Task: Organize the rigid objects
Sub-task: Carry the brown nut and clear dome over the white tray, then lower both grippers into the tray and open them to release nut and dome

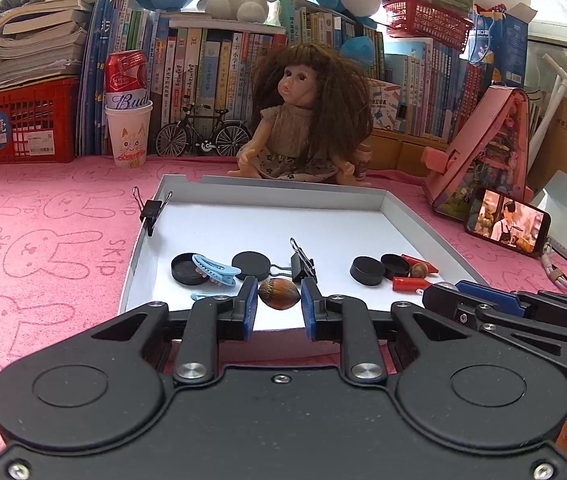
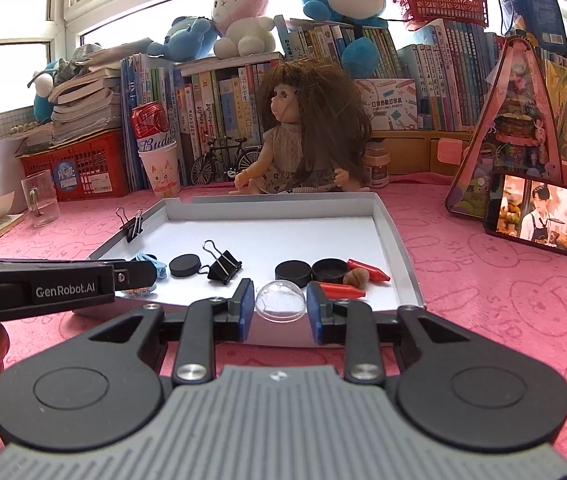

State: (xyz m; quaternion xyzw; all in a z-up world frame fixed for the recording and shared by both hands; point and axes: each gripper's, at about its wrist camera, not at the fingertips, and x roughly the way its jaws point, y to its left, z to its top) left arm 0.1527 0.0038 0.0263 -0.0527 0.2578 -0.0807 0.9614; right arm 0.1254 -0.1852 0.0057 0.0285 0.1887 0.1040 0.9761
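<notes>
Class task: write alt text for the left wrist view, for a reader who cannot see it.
The left tool brackets a brown nut at the near edge of a white tray on a pink cloth. Black caps, binder clips and a blue hair clip lie in the tray, with a doll behind.

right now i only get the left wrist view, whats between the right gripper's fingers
Observer: A clear dome sits between the right gripper fingers, at the tray's near edge.
Operator: is it gripped
Observer: Cannot tell; both pads flank it closely.
Operator: anything half hidden at the back
Observer: A small brown jar stands just behind the doll.
</notes>
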